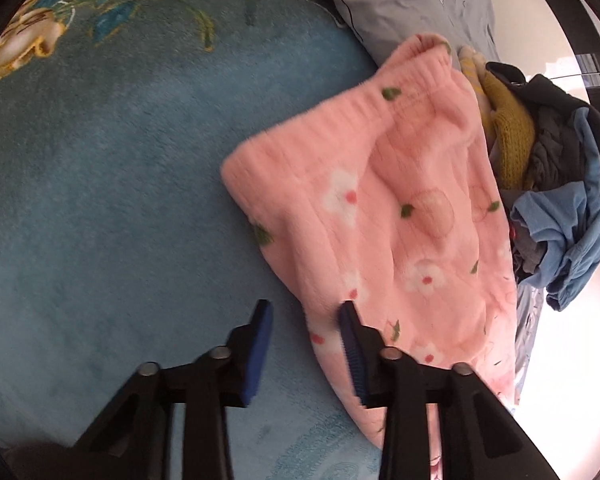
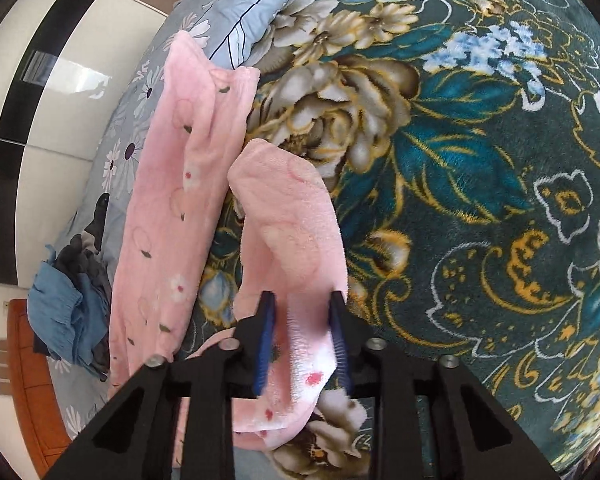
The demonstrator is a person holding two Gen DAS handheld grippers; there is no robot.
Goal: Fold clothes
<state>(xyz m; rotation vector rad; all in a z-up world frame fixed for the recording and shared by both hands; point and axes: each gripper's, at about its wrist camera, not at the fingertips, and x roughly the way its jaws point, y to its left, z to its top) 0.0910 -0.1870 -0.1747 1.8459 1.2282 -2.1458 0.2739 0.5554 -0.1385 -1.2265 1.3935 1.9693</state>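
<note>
Pink fleece pajama pants (image 1: pixel 404 216) spread on a floral blanket (image 1: pixel 112 168).
Right gripper (image 2: pixel 302 336) pinches a pant leg; left gripper (image 1: pixel 306 344) stands narrow, empty, at the fabric's edge.

Pink fleece pants (image 1: pixel 400 216) spread on the floral blanket (image 2: pixel 460 160)

Soft pink fabric printed with white flowers, red dots and green leaves (ribbed waistband toward the blanket's plain blue area). Its 2 legs lie lengthwise along the blanket's edge; 1 leg end (image 2: pixel 292 248) is lifted and curled above the blanket, the rest flat and lightly rumpled.
</note>
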